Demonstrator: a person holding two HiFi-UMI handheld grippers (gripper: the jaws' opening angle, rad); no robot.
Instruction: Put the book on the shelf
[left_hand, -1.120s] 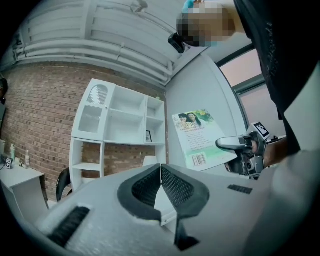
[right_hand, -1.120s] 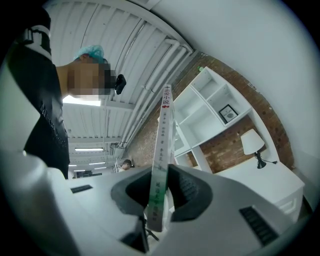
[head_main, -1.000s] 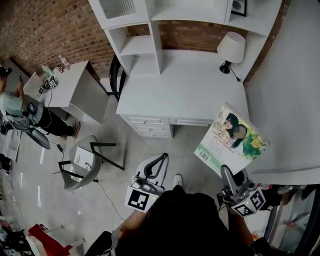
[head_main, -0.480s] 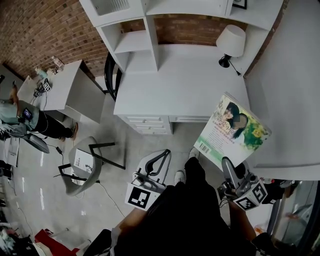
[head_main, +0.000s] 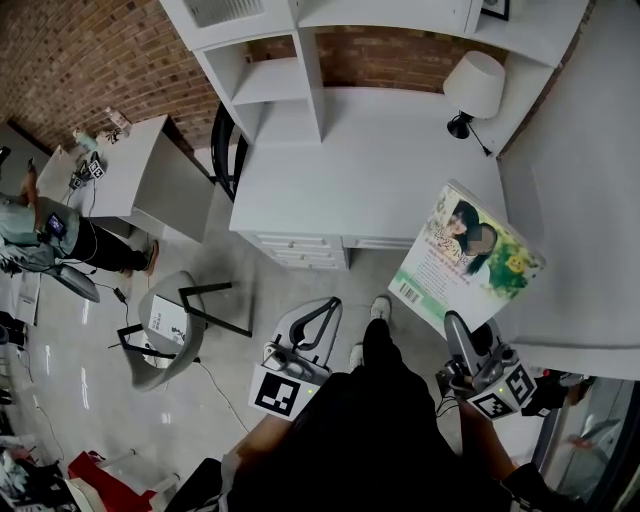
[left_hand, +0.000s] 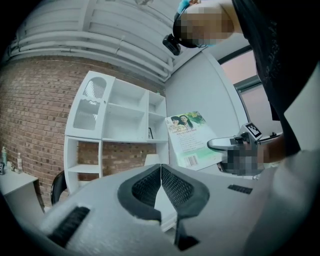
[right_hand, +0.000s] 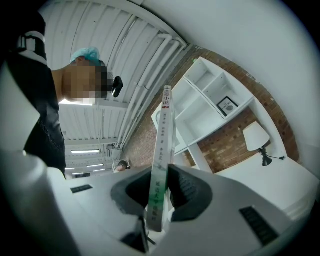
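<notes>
The book (head_main: 467, 268), a green-and-white paperback with a photo on its cover, stands tilted in my right gripper (head_main: 472, 342), which is shut on its lower edge. In the right gripper view its spine (right_hand: 161, 150) rises between the pads. My left gripper (head_main: 322, 318) hangs low in front of the person, shut, its pads (left_hand: 175, 186) meeting with nothing between them. The white shelf unit (head_main: 268, 82) stands at the back of the white desk (head_main: 370, 170), its compartments (left_hand: 120, 117) bare. The left gripper view also shows the book (left_hand: 187, 137) beside the shelf (right_hand: 210, 102).
A white lamp (head_main: 474, 84) stands at the desk's back right, by a small picture frame (head_main: 495, 8). A white wall (head_main: 590, 200) closes the right. On the left are a grey chair (head_main: 175, 325), a side table (head_main: 125, 165) and a person (head_main: 40, 225).
The person has stepped a little toward the desk; a foot now shows under the drawers. The book stays in the right gripper at the same tilt.
</notes>
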